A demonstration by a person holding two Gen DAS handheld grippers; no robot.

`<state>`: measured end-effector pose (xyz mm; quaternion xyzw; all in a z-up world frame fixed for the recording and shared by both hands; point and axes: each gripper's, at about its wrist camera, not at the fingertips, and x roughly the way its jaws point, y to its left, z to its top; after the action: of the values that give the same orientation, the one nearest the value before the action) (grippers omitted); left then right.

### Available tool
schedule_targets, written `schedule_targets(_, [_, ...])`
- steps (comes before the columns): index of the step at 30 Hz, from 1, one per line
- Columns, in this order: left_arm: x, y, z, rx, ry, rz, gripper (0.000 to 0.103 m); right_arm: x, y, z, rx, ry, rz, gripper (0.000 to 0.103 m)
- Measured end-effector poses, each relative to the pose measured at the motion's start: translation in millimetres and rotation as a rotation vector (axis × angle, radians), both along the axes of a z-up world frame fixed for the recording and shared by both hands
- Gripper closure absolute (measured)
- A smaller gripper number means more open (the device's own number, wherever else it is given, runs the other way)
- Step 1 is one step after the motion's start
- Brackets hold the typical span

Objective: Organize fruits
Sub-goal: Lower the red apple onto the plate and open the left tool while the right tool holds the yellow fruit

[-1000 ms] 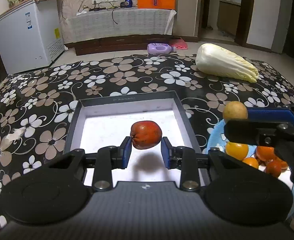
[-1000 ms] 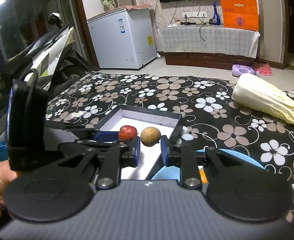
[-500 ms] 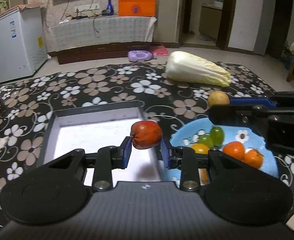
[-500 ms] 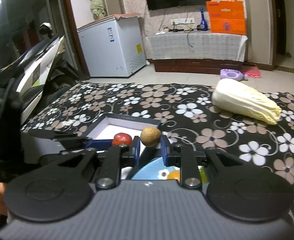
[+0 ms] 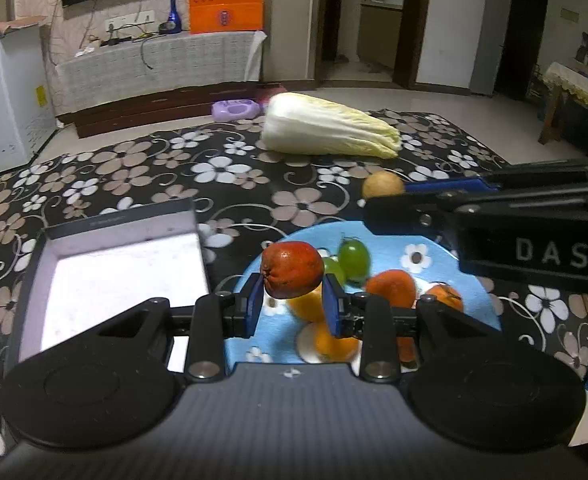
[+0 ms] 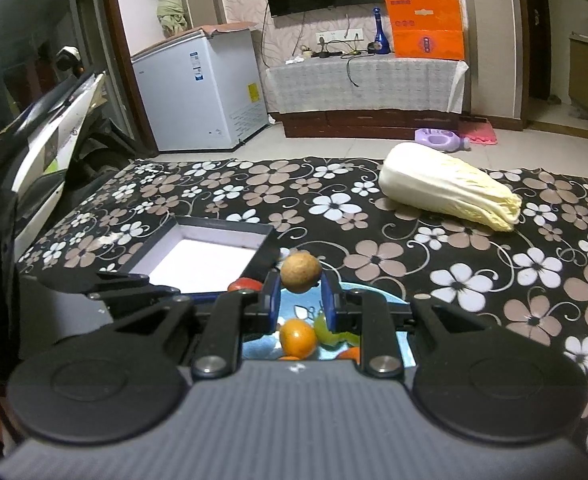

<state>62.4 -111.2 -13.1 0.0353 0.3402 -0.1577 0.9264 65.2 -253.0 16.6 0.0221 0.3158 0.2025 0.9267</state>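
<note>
My left gripper (image 5: 292, 285) is shut on a red fruit (image 5: 291, 269), held in the air over the near left part of a blue flowered plate (image 5: 446, 258). On the plate lie green fruits (image 5: 353, 255) and several orange ones (image 5: 392, 287). My right gripper (image 6: 300, 285) is shut on a small brown round fruit (image 6: 300, 271), above the plate's (image 6: 374, 292) far edge; the left wrist view shows that brown fruit (image 5: 382, 185) at the tip of the right gripper's arm. A dark box with a white floor (image 5: 117, 276) stands left of the plate.
A napa cabbage (image 5: 326, 126) lies farther back on the black flowered cloth (image 5: 133, 172). Beyond the table are a white chest freezer (image 6: 201, 92), a covered cabinet with an orange box (image 6: 424, 26) and a purple toy (image 5: 235, 109) on the floor.
Both grippers moved rightward with their fruits, from over the white-floored box to over the blue plate. Their grips stayed the same.
</note>
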Motion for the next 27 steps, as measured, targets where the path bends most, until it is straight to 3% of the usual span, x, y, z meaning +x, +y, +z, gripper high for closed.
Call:
schedule_targets(13, [-1,-29,-16,0.012,0.039,-0.066,0.066,2,-13,-15,-0.048,0.060,-0.003,0.078])
schedule_targets(27, [-13,-43,-25,0.040,0.028,-0.133,0.066,9,-10,-33,-0.105,0.115,0.000,0.078])
